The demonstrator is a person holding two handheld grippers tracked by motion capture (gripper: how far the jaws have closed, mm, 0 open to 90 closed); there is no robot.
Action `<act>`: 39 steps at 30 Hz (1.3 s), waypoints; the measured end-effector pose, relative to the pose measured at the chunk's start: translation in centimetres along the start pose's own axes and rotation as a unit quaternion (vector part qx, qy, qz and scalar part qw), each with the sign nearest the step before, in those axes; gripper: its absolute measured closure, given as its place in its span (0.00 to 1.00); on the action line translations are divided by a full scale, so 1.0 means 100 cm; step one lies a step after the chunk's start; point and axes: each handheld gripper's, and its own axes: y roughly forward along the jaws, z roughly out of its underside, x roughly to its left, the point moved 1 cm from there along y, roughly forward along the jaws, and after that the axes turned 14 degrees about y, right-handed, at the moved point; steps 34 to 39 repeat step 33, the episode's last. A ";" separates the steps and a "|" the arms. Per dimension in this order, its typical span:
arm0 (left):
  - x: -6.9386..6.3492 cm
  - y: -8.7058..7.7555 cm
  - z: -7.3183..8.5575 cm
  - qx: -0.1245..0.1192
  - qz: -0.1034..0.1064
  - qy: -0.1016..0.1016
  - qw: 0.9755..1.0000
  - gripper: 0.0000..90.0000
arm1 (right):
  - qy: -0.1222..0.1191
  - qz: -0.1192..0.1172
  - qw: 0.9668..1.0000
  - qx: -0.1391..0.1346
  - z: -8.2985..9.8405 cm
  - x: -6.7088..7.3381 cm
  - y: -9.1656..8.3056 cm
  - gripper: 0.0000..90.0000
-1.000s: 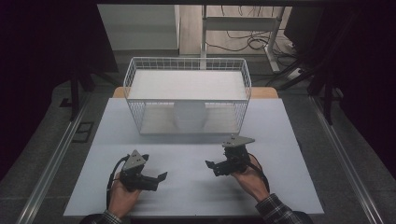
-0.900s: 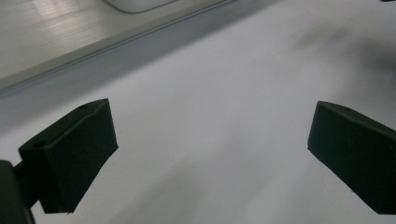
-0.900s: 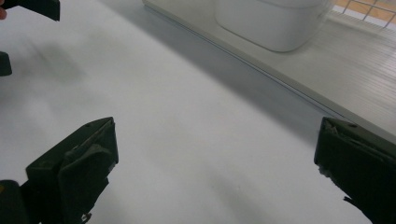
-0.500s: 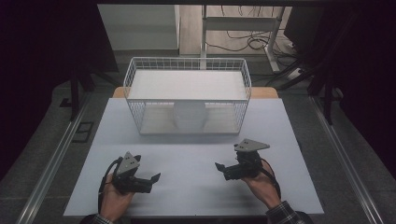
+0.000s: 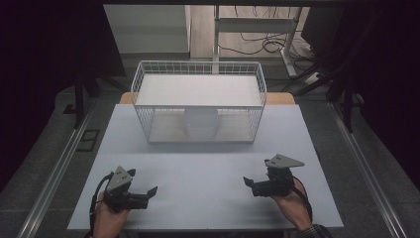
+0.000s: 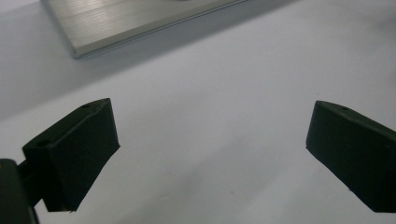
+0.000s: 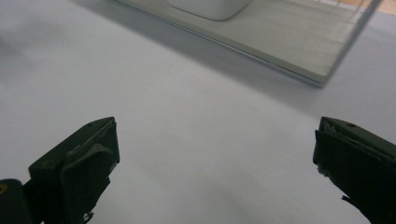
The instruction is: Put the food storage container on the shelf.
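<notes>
High view: white object (image 5: 200,122) behind basket mesh (image 5: 158,124)

Right claw (image 7: 215,163) jaws wide apart over white table (image 7: 187,116); possibly bowl (image 7: 208,7) on board (image 7: 289,42).

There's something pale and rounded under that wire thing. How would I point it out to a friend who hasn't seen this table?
Start at the white wire basket standing at the far middle of the pale grey table. Look through its front mesh, below the flat white shelf: the white rounded container sits centred on the light baseboard. It is the one curved shape among straight wires and flat panels.
</notes>
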 end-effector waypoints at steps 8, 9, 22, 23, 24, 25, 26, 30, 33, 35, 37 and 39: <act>0.000 -0.008 0.011 -0.001 -0.007 -0.016 1.000 0.01 | 0.017 0.024 1.000 -0.006 0.014 -0.010 -0.018 0.00; -0.001 -0.009 0.012 -0.001 -0.007 -0.017 1.000 0.01 | 0.018 0.027 0.999 -0.007 0.016 -0.012 -0.020 0.00; -0.003 -0.003 0.021 0.020 0.006 -0.025 0.999 0.00 | 0.023 0.054 0.998 0.016 0.044 -0.021 -0.028 0.00; -0.003 -0.002 0.021 0.025 0.008 -0.024 0.999 0.00 | 0.024 0.055 0.998 0.019 0.046 -0.022 -0.028 0.00; -0.003 -0.001 0.022 0.031 0.010 -0.023 0.999 0.00 | 0.024 0.057 0.998 0.025 0.047 -0.022 -0.027 0.00; -0.003 0.000 0.021 0.032 0.008 -0.021 0.999 0.00 | 0.022 0.061 0.997 0.030 0.048 -0.023 -0.026 0.00; -0.004 -0.001 0.021 0.032 0.008 -0.020 0.999 0.00 | 0.022 0.063 0.997 0.035 0.050 -0.023 -0.026 0.00; -0.004 0.000 0.021 0.035 0.007 -0.019 0.999 0.00 | 0.023 0.065 0.997 0.047 0.052 -0.024 -0.024 0.00; -0.003 0.000 0.021 0.036 0.008 -0.020 0.999 0.00 | 0.021 0.067 0.996 0.047 0.052 -0.023 -0.024 0.00; -0.003 0.000 0.021 0.036 0.008 -0.020 0.999 0.00 | 0.021 0.067 0.996 0.047 0.052 -0.023 -0.024 0.00; -0.003 0.000 0.021 0.036 0.008 -0.020 0.999 0.00 | 0.021 0.067 0.996 0.047 0.052 -0.023 -0.024 0.00; -0.003 0.000 0.021 0.036 0.008 -0.020 0.999 0.00 | 0.021 0.067 0.996 0.047 0.052 -0.023 -0.024 0.00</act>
